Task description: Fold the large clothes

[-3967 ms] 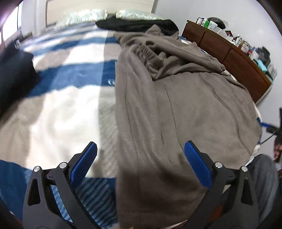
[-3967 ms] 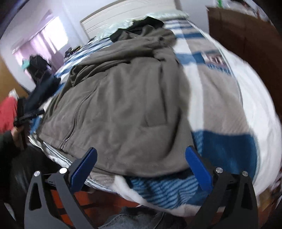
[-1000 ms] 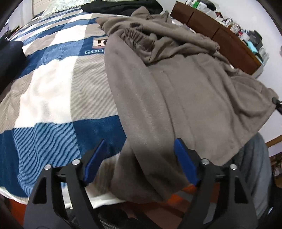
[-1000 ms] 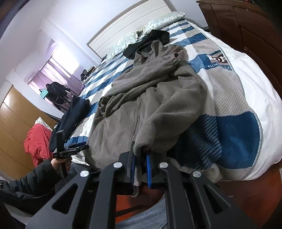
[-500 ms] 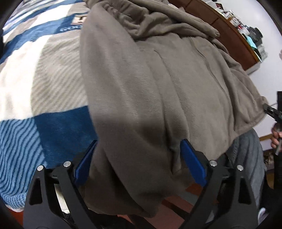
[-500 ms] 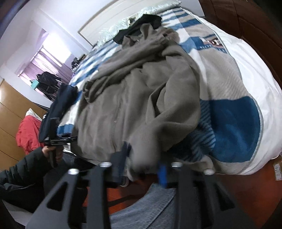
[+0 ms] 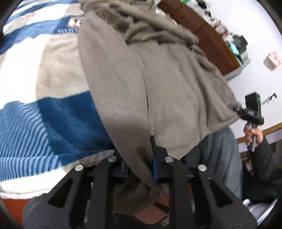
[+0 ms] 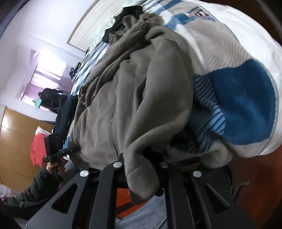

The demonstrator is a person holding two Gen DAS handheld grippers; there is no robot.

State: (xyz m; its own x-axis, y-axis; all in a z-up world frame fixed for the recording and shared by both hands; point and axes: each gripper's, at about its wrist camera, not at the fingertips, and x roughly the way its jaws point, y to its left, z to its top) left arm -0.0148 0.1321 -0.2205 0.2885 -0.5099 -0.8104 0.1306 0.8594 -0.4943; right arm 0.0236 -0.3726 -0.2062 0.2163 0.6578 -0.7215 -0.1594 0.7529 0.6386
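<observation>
A large grey-brown fleece jacket [image 7: 158, 84] lies spread on a bed, its hem hanging over the near edge. My left gripper [image 7: 140, 163] is shut on the jacket's left hem corner, fabric bunched between the blue pads. In the right wrist view the same jacket [image 8: 134, 91] shows its front zipper. My right gripper [image 8: 141, 163] is shut on the right hem corner, and a thick fold of fleece drapes down over the fingers. Each gripper shows in the other's view: the right one [image 7: 250, 111] and the left one [image 8: 54, 153].
The bed carries a blue, white and beige checked blanket [image 7: 52, 109]. A brown dresser [image 7: 208, 38] with clutter stands right of the bed. A black garment [image 8: 126, 12] lies near the pillows. A dark garment [image 8: 65, 112] and a red item [image 8: 37, 149] sit at the bed's left.
My left gripper has closed on the jacket's hem; it was open around it half a second ago. My right gripper stays shut on its corner, and its view has tilted.
</observation>
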